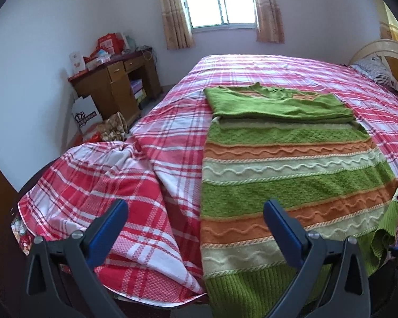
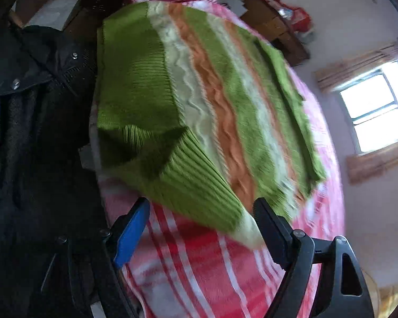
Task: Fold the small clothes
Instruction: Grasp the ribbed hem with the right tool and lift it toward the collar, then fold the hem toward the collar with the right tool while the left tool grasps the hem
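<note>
A knitted sweater (image 1: 286, 169) with green, orange and pale stripes lies flat on the red plaid bed sheet (image 1: 151, 143). Its sleeves are folded across the far part, and its ribbed green hem hangs over the near bed edge. My left gripper (image 1: 196, 213) is open and empty, hovering over the sweater's near left edge. In the right wrist view the same sweater (image 2: 199, 100) is blurred. My right gripper (image 2: 201, 209) is open and empty at the sweater's ribbed hem corner (image 2: 199, 190), with the corner lying between the fingers.
A wooden desk (image 1: 116, 79) with red boxes stands by the far left wall, with bags (image 1: 100, 124) on the floor beside it. A window (image 1: 217, 0) with curtains is behind the bed. A pillow (image 1: 379, 71) and headboard are at the far right. Dark clothing (image 2: 39, 106) shows left of the bed.
</note>
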